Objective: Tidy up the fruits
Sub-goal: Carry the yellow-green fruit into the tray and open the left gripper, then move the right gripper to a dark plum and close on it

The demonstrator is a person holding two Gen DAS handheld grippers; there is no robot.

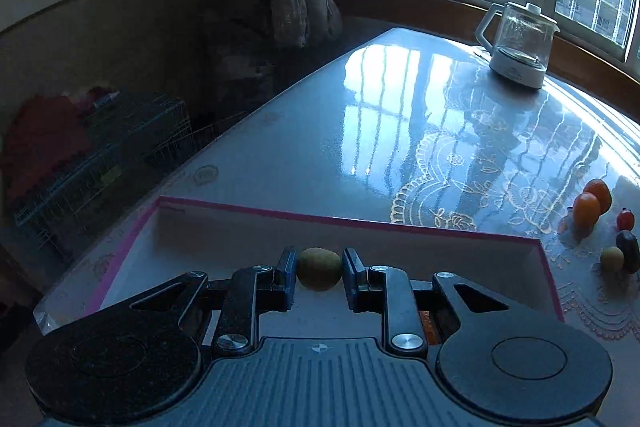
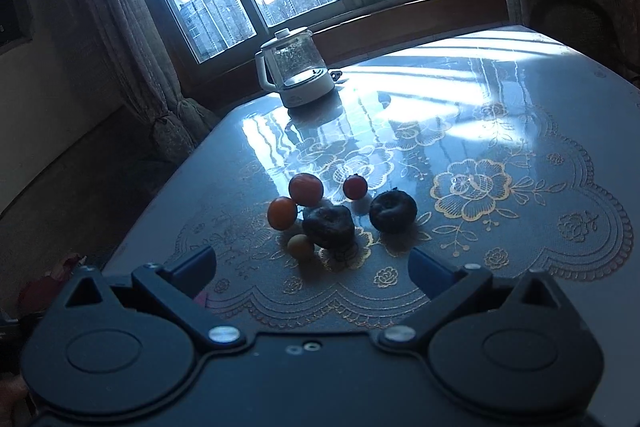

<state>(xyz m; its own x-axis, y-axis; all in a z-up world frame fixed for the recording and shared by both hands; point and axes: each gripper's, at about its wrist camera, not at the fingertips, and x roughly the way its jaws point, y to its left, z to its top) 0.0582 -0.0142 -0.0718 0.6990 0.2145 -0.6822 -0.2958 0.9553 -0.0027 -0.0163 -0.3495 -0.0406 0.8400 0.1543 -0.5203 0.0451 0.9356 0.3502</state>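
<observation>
My left gripper (image 1: 319, 269) is shut on a small yellow-green fruit (image 1: 319, 268) and holds it over the white, pink-rimmed box (image 1: 256, 213). My right gripper (image 2: 312, 267) is open and empty, just short of a cluster of fruit on the table. The cluster has two orange fruits (image 2: 306, 189) (image 2: 282, 213), a small red fruit (image 2: 355, 186), two dark wrinkled fruits (image 2: 329, 226) (image 2: 393, 211) and a small yellow fruit (image 2: 301, 246). Part of the cluster shows at the right edge of the left wrist view (image 1: 592, 203).
A glass kettle on a white base (image 2: 298, 71) stands at the far side of the glossy table by the windows; it also shows in the left wrist view (image 1: 518, 45). A lace-patterned mat (image 2: 472, 187) lies under the fruit. A wire cage (image 1: 100, 155) sits on the floor left of the table.
</observation>
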